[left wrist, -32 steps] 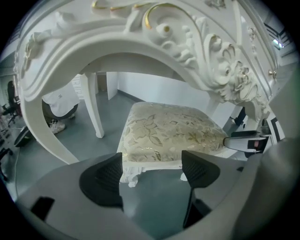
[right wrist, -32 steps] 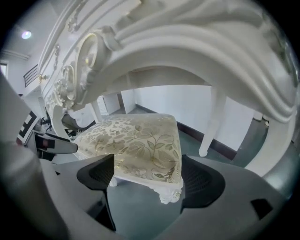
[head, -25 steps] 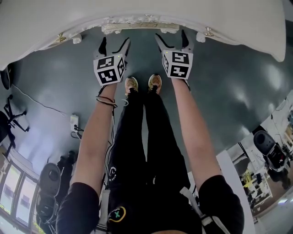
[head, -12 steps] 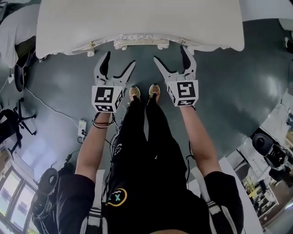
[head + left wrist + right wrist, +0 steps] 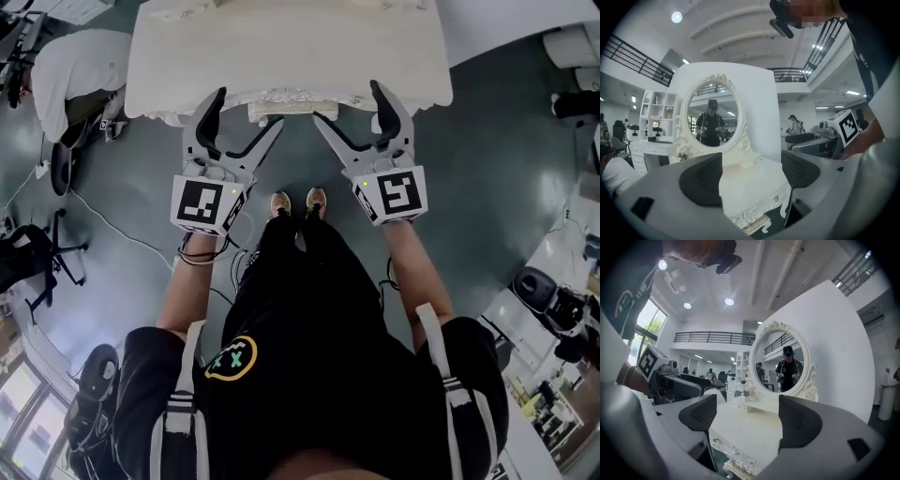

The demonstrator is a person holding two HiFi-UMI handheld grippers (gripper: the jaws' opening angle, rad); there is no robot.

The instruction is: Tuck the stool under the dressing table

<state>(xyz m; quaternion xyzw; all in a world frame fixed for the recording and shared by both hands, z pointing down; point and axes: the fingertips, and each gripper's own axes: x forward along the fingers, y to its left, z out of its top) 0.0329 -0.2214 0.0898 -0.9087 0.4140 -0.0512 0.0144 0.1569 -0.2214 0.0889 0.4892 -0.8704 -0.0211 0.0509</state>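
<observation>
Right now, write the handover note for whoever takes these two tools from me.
Left tool: open and empty, held level in front of the dressing table.
Right tool: jaws apart and closing, nothing between them, level beside the left one.
Stool: only its carved cream edge shows below the table's front, so it sits under the table.
Done: the tuck looks complete; neither tool touches the stool.
Left: probably nothing; just check that it sits far enough in.
</observation>
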